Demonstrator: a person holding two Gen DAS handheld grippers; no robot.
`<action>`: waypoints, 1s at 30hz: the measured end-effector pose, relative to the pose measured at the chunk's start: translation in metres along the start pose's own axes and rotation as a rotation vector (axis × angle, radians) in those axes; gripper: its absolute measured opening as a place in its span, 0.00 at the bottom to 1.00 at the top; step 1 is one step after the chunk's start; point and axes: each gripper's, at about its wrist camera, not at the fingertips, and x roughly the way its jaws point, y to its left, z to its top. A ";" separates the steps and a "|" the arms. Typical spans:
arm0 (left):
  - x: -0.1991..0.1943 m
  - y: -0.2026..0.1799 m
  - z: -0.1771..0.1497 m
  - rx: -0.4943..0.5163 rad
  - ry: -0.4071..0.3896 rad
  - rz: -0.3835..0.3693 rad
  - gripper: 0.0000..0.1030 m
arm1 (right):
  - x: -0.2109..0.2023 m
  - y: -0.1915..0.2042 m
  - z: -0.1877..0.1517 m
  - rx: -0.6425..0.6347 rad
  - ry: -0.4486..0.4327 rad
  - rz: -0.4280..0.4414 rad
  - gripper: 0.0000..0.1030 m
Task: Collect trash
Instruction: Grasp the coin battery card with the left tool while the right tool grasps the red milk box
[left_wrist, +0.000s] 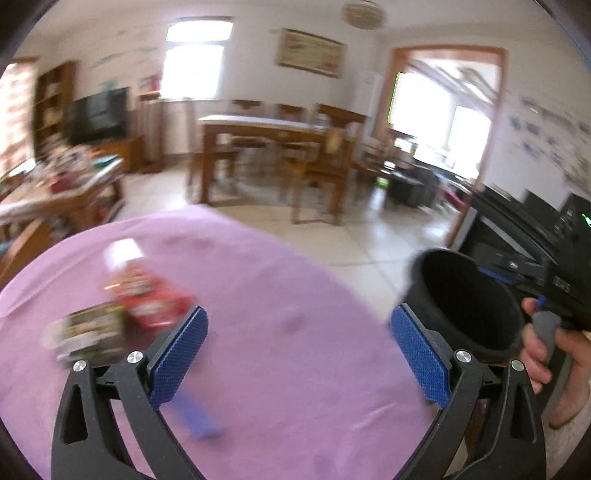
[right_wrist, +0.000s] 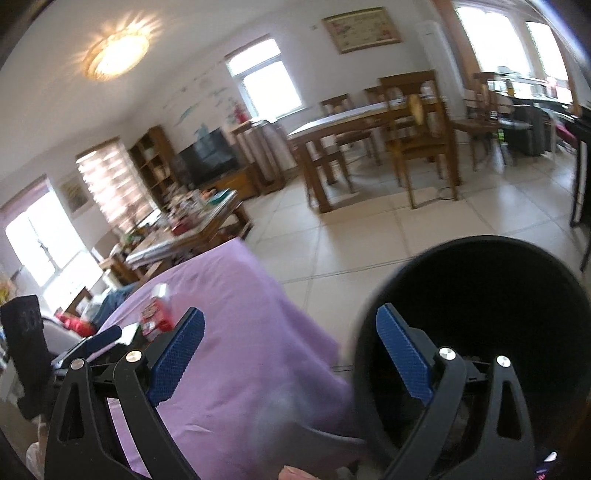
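Note:
A red snack packet (left_wrist: 147, 295) and a green-and-white wrapper (left_wrist: 88, 336) lie on the purple tablecloth (left_wrist: 288, 295), left of my left gripper (left_wrist: 299, 350), which is open and empty above the cloth. A small purple strip (left_wrist: 197, 417) lies on the cloth under its left finger. A black bin (left_wrist: 465, 299) stands off the table's right edge. In the right wrist view, my right gripper (right_wrist: 290, 350) is open and empty, its right finger (right_wrist: 404, 354) in front of the bin (right_wrist: 480, 332). The red packet (right_wrist: 157, 314) shows far left.
A hand holds the right gripper's black handle (left_wrist: 554, 280) beside the bin. Tiled floor (right_wrist: 369, 236) lies beyond the table. A wooden dining table with chairs (left_wrist: 277, 147) stands behind, a cluttered coffee table (right_wrist: 184, 229) to the left.

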 end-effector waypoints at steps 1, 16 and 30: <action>-0.006 0.017 -0.001 -0.017 -0.002 0.029 0.95 | 0.009 0.014 -0.001 -0.017 0.016 0.021 0.91; -0.004 0.145 -0.005 -0.112 0.156 0.233 0.95 | 0.105 0.146 -0.027 -0.232 0.220 0.176 0.91; 0.028 0.150 -0.003 -0.163 0.187 0.205 0.60 | 0.150 0.171 -0.027 -0.318 0.307 0.184 0.90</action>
